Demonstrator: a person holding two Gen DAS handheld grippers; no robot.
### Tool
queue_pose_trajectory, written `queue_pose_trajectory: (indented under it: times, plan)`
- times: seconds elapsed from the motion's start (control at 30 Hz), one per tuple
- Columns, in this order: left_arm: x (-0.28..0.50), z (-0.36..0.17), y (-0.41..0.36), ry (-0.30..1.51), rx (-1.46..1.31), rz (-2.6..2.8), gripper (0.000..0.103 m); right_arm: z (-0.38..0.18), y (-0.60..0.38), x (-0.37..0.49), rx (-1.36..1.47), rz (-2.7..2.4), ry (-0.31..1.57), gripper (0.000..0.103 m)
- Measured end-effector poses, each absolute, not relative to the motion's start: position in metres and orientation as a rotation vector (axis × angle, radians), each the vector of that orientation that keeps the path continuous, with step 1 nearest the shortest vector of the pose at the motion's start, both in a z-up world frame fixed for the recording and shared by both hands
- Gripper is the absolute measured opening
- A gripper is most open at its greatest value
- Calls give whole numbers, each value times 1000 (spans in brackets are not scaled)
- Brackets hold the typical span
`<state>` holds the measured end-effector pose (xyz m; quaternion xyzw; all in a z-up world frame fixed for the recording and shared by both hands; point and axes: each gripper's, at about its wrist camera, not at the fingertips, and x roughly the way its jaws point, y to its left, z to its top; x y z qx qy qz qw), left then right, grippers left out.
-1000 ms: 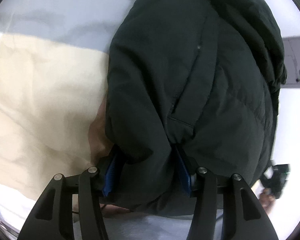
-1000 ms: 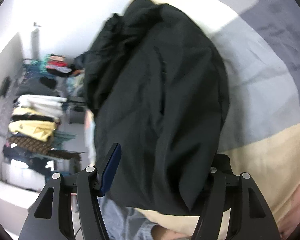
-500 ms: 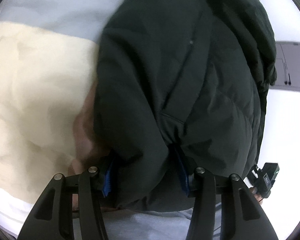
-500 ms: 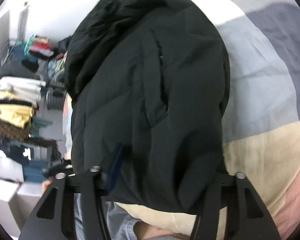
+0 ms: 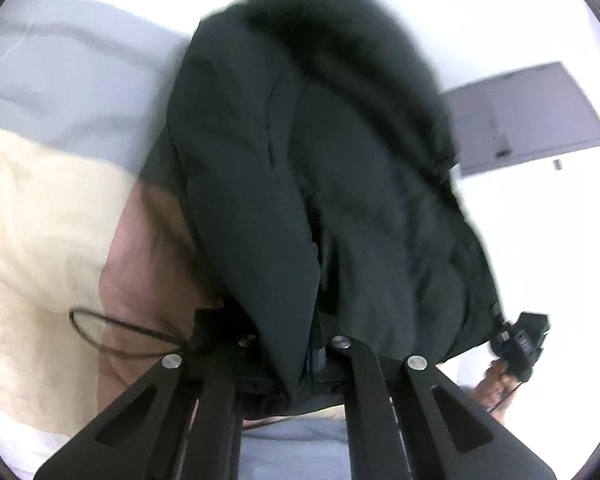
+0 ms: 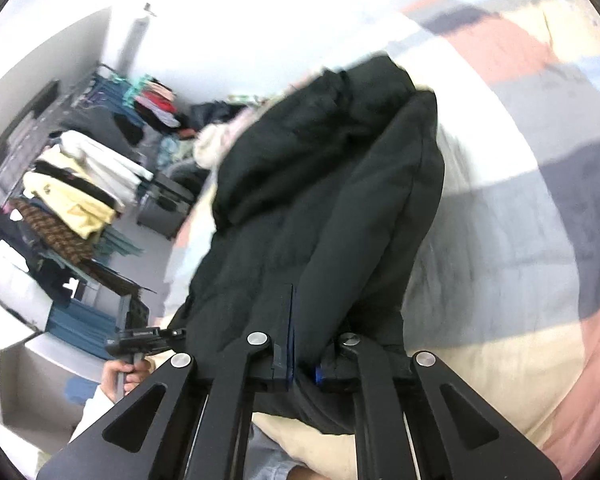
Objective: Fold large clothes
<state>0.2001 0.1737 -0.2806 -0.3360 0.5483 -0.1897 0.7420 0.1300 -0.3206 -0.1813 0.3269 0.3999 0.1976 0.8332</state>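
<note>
Black padded fabric fills both views: a dark jacket (image 5: 320, 184) hangs bunched above a bed (image 5: 40, 208) with a patchwork cover of cream, grey and pink. The left hand-held gripper (image 5: 296, 344) pinches a fold of its lower edge, fingers drawn close on the cloth. The right hand-held gripper (image 6: 304, 360) likewise clamps the jacket (image 6: 324, 208) hem between its blue-padded fingers (image 6: 288, 340). Beyond it, a clothes rack (image 6: 72, 184) stands near the wall, full of garments.

Black puffy jacket (image 5: 320, 184) (image 6: 324, 216), bunched, draped lengthwise over colour-block bedspread, hem nearest cameras.
</note>
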Motion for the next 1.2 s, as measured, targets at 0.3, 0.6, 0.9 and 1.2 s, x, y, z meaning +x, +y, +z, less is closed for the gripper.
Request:
queue_pose_trajectory:
  times: [0.3, 0.6, 0.9, 1.2]
  plan:
    - [175, -244, 221, 970, -925, -456, 0, -138, -344, 118, 700, 462, 692, 3]
    - [154, -206, 233, 915, -932, -483, 0, -107, -339, 109, 698, 569, 611, 2]
    - [110, -162, 243, 891, -942, -507, 0, -73, -363, 54, 711, 585, 519, 2]
    - [37, -123, 231, 894, -888, -503, 0, -51, -374, -9, 719, 567, 480, 2]
